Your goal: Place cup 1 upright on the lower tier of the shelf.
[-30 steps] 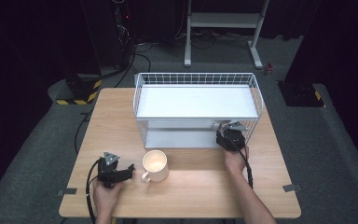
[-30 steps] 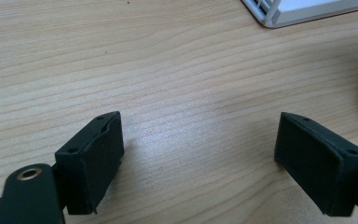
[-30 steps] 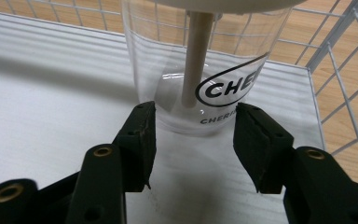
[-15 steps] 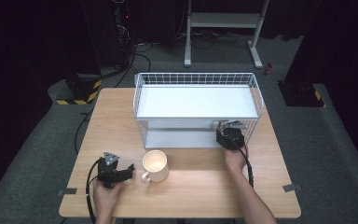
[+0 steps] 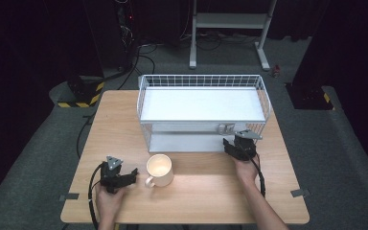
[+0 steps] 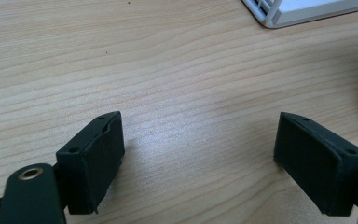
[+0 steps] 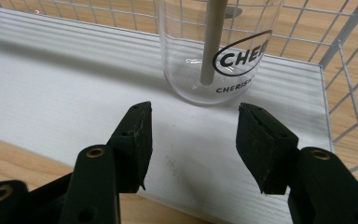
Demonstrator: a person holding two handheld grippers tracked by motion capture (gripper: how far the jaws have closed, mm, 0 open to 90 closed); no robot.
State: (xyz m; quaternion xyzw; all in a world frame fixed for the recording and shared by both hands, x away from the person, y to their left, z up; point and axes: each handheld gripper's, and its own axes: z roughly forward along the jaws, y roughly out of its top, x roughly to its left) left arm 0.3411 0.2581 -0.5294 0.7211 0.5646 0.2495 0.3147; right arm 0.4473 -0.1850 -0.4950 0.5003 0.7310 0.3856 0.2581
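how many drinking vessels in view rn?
2. A cream mug stands on the table in front of the wire rack. A clear glass with printed lettering stands on the rack's lower shelf, ahead of the right gripper. More may be hidden there.

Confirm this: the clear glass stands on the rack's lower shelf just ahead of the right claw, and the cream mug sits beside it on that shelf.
Not quite. The glass part holds, but the high view shows the cream mug on the wooden table, in front of the rack.

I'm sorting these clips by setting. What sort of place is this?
Probably a lab or studio set up for recording, not a home: a lone wooden table on grey carpet, dark surroundings, loose floor cables and hazard-striped equipment.
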